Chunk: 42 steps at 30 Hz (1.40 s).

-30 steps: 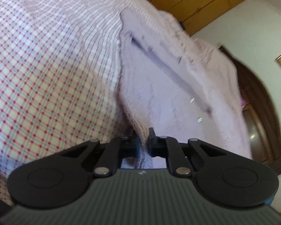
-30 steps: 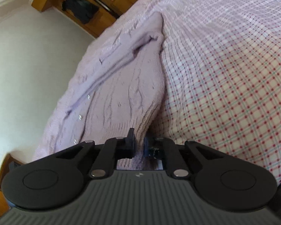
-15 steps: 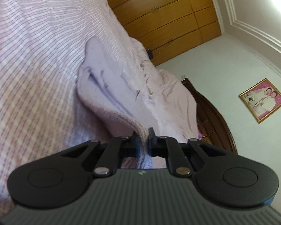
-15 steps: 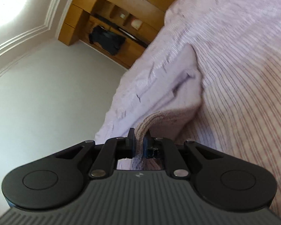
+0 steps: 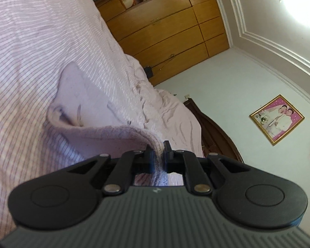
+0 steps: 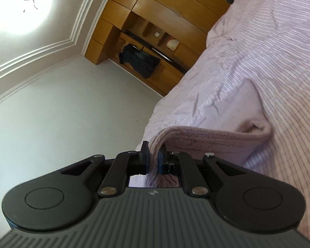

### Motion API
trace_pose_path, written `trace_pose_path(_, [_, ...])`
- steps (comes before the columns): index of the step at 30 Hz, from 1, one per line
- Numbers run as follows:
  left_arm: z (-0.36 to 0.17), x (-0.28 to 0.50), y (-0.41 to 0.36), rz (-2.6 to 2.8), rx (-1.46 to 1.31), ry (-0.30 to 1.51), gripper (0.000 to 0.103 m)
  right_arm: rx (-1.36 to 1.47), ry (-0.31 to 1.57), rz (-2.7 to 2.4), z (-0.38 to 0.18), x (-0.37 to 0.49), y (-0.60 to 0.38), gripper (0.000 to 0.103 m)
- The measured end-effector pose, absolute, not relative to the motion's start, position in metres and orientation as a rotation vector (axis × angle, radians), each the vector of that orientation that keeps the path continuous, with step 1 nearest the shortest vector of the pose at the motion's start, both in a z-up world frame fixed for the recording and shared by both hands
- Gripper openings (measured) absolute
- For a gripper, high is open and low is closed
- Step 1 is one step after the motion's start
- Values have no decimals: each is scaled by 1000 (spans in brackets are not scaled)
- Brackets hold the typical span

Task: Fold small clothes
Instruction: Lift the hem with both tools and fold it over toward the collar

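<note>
- My left gripper is pressed together on the ribbed hem of the lilac knit sweater; the knit sits right between its jaws at 12 o'clock, so nothing separates hand from cloth.
- My right gripper pinches the same hem at its other corner; in the right wrist view the ribbed edge rises out of the jaws at 12 o'clock and runs off toward 3 o'clock.
- In the left wrist view the mirror holds: the hem leaves the jaws and stretches toward 9 o'clock; so the edge I hold runs crosswise between my two hands, and neither hand is nearer, each owning one end.
- The relation the coming move turns on, as I judge it: the garment's long axis runs away from both grippers, from the raised hem toward 11 o'clock in the left wrist view and 1 o'clock in the right; the hem would have to travel that way to meet the far end.
- Beyond the raised hem the rest of the sweater lies flat on the checked bedspread, its far end touching the sheet; I cannot make out collar or sleeves clearly.
- Farther off, at about 1 o'clock in the left wrist view, stands the wooden wardrobe, well apart from the work.
</note>
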<state>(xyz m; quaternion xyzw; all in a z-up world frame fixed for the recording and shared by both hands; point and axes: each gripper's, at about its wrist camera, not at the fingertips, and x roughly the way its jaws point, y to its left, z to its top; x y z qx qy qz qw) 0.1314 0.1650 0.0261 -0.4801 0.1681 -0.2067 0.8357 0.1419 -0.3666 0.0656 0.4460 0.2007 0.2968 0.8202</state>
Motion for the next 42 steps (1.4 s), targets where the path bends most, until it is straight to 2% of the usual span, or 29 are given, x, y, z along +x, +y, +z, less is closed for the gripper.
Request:
trace_pose_path(10, [41, 172, 167, -412, -990, 324, 11, 995, 407, 600, 73, 193, -371, 9])
trace_pose_path(25, [58, 280, 175, -361, -919, 304, 11, 1025, 377, 559, 67, 294, -372, 9])
trace_pose_path(37, [-22, 333, 191, -229, -922, 405, 11, 1055, 525, 429, -30, 358, -368, 10])
trace_pose_path(39, [-35, 334, 192, -171, -914, 434, 11, 1061, 540, 381, -44, 359, -368, 17])
trace_pose_path(40, [-39, 334, 192, -153, -910, 447, 13, 1052, 548, 359, -47, 358, -367, 26])
trace_pose_path(41, [-42, 333, 193, -146, -900, 463, 14, 1038, 551, 347, -49, 357, -367, 46])
trace_pose_path(42, [-42, 329, 193, -148, -882, 468, 18, 1024, 555, 349, -49, 356, -366, 57])
